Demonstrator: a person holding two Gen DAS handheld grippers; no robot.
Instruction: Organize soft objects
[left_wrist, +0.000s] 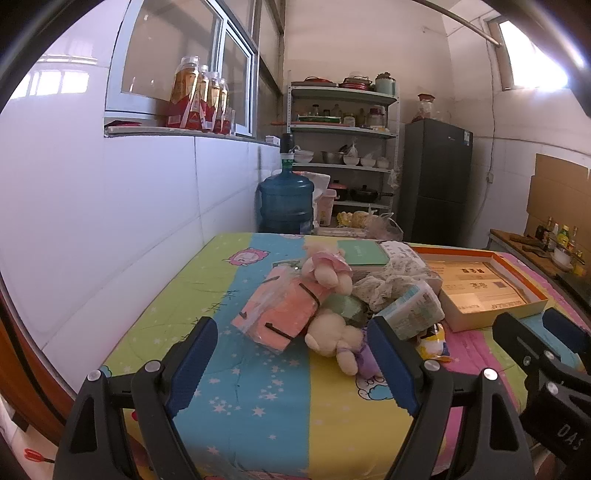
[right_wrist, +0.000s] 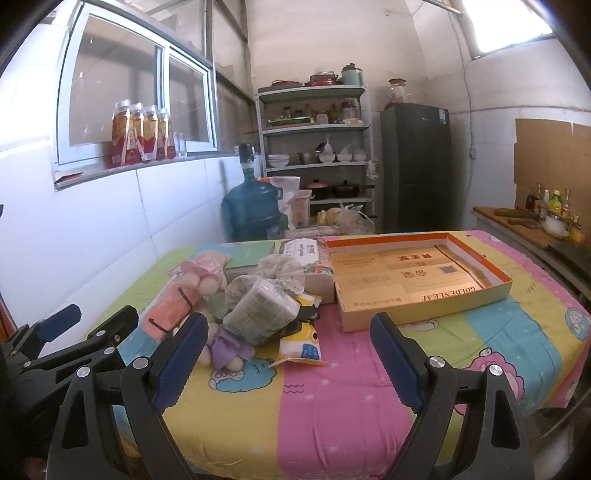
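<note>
Quilted table (right_wrist: 332, 398) w/ toy pile (right_wrist: 236, 295), box (right_wrist: 424, 295)

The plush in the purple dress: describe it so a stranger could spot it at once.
On the striped bedspread, left of the open box, sits a pile of soft things. The plush lies at its near edge, cream, in purple; the other plush wears pink, farther back.

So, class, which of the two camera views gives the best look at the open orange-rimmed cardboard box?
The right wrist view: the orange-rimmed box lies almost whole ahead of the open right gripper, its printed floor and all four walls visible. The left wrist view shows the box off to the right, smaller and foreshortened.
</note>
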